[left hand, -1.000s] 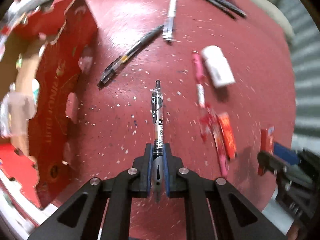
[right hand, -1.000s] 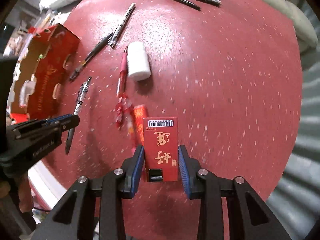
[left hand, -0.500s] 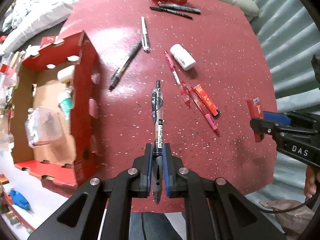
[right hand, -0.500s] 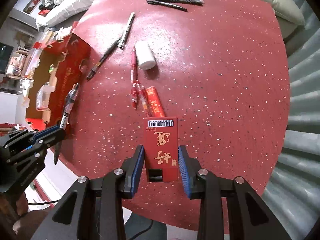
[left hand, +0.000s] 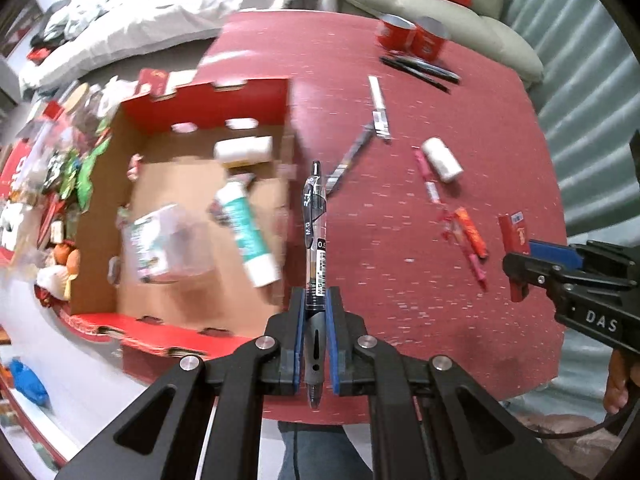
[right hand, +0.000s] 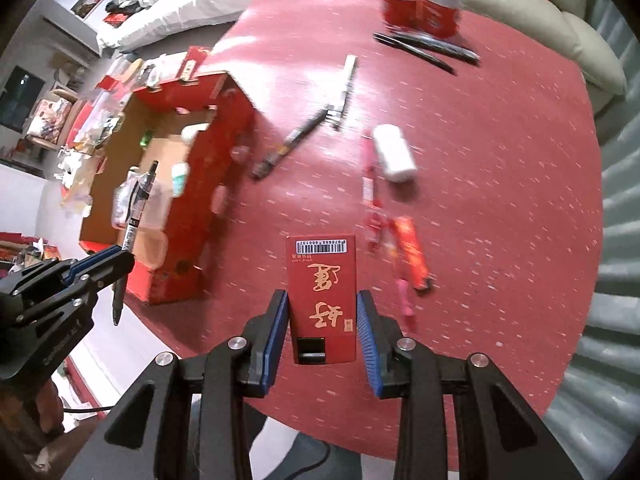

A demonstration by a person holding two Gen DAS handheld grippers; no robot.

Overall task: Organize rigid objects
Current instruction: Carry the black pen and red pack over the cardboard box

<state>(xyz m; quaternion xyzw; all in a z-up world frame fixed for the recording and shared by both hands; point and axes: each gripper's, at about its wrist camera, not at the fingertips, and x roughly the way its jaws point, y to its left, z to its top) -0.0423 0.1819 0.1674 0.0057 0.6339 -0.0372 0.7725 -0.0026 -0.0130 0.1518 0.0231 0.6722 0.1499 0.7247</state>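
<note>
The left gripper (left hand: 315, 334) is clamped on a black gel pen (left hand: 314, 240), its blue pads pressed against the pen's rubber grip, the barrel sticking out forward along the fingers and the tip pointing back toward the camera; the pen hangs in the air above the near wall of an open red cardboard box (left hand: 208, 102) that stands on the left part of the red speckled table (left hand: 400, 300); inside the box lie a white tube with a teal label (left hand: 248, 232), a clear plastic container (left hand: 164, 240) and a white cylinder (left hand: 242, 149) against the far wall; the right gripper (right hand: 323, 336) is closed on a flat red packet with gold characters (right hand: 323, 288), gripped by its long edges, barcode end away from the camera, held above the table's near edge; on the table lie a dark pen (right hand: 290, 144) beside a white-barrelled pen (right hand: 344, 94), the two touching at their ends, a white bottle (right hand: 394, 154) just beside a pink pen (right hand: 367, 184), and a small red-orange tube (right hand: 410, 250) among further pink and red pens, blurred; at the far edge stand two red cans (left hand: 412, 36) with two black pens (left hand: 420, 68) lying in front of them; beyond the table a pale sofa (left hand: 460, 20) shows.
</note>
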